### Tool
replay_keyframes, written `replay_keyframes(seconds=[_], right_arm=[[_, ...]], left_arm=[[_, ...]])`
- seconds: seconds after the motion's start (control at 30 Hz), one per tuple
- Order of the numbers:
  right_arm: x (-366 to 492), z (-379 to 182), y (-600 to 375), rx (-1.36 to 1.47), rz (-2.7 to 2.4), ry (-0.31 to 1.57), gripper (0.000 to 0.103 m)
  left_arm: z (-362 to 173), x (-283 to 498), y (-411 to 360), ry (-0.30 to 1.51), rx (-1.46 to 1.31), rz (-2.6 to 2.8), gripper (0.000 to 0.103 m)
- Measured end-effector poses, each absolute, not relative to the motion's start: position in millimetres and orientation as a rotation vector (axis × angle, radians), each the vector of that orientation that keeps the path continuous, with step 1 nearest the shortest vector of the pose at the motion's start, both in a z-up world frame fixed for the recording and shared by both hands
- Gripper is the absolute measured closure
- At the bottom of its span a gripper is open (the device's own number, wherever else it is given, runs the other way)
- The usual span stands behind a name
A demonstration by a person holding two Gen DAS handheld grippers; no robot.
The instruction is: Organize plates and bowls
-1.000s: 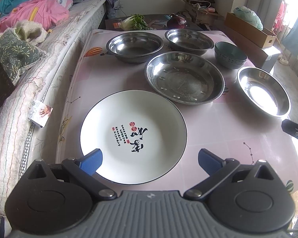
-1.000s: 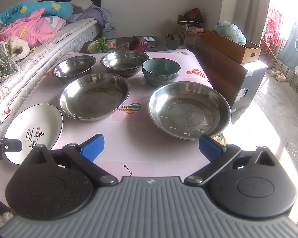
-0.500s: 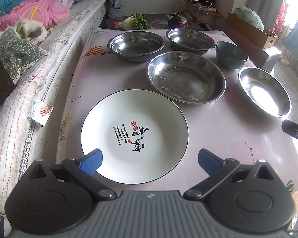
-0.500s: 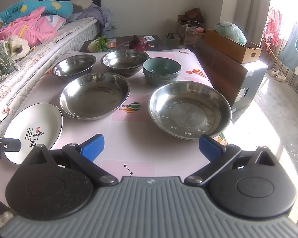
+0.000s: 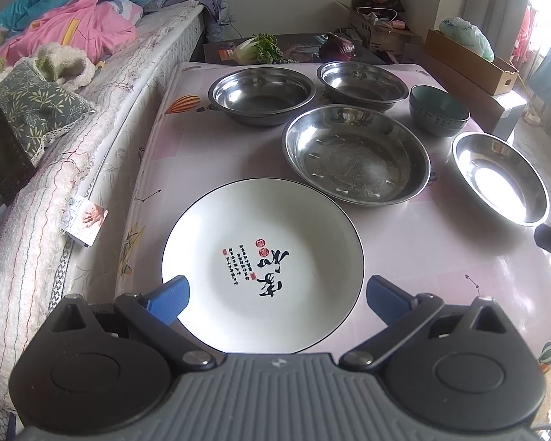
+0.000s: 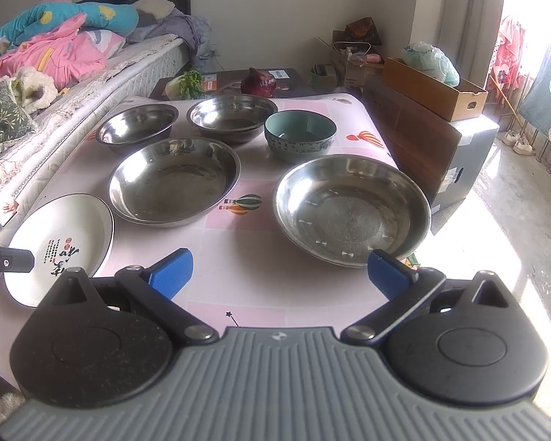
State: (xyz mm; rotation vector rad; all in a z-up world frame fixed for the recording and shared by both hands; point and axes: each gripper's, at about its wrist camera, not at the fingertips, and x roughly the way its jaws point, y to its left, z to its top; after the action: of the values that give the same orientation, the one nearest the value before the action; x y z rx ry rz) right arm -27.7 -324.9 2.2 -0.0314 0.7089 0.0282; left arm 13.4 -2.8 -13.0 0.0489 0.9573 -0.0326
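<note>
Hovering low at the near edge of the pink patterned tabletop (image 5: 422, 257), my left gripper (image 5: 277, 296) has its blue-tipped tongs spread wide, holding nothing, with the round white ceramic plate with black calligraphy (image 5: 262, 264) lying flat between and just beyond them. Compared with a second ago that plate sits slightly nearer and larger in the left wrist view, so I have eased this gripper forward a touch; nothing on the table has shifted. My right gripper (image 6: 279, 272) also stands wide and empty, facing the near shallow steel dish (image 6: 350, 209). A second wide steel dish (image 6: 174, 180), two deeper steel bowls (image 6: 137, 125) (image 6: 231, 115) and a teal ceramic bowl (image 6: 299, 136) rest apart, none stacked. I judge sorting has barely begun, with the white plate the likely first pick.
</note>
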Motion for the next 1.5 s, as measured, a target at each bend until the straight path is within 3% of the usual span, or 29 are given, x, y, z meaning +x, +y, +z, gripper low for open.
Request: replay_keyframes(seconds=[0.53,0.9,1.03,1.2,1.27,1.5], right_arm=[[49.0,23.9,-312.5,-0.092,0.184,0.546,0.001],[186.2,54.7,-254.6,-0.176,0.423,0.419,0.001],[252.5,54.9,-222.5,-0.199,0.512,0.450,0.003],[324.5,32.7,-185.6,-0.175,0.576,0.572,0.013],[347.4,16.0,-172.8,-0.159,0.582,0.633,0.025],[407.2,-30.0,-149.5,-0.068,0.556,0.820,0.049]], left_arm=[[-1.7,93.8,24.6,0.891,0.076,0.040,0.000],[-8.2,187.9,62.1,0.838,0.041,0.100,0.000],[-23.3,224.8,76.4,0.849,-0.033,0.068,0.000],[-43.4,262.6,88.3,0.884,-0.130,0.067,0.003],[-49.4,273.6,90.4,0.901,-0.146,0.076,0.007],[-69.8,303.2,88.7,0.959,-0.154,0.077,0.012]])
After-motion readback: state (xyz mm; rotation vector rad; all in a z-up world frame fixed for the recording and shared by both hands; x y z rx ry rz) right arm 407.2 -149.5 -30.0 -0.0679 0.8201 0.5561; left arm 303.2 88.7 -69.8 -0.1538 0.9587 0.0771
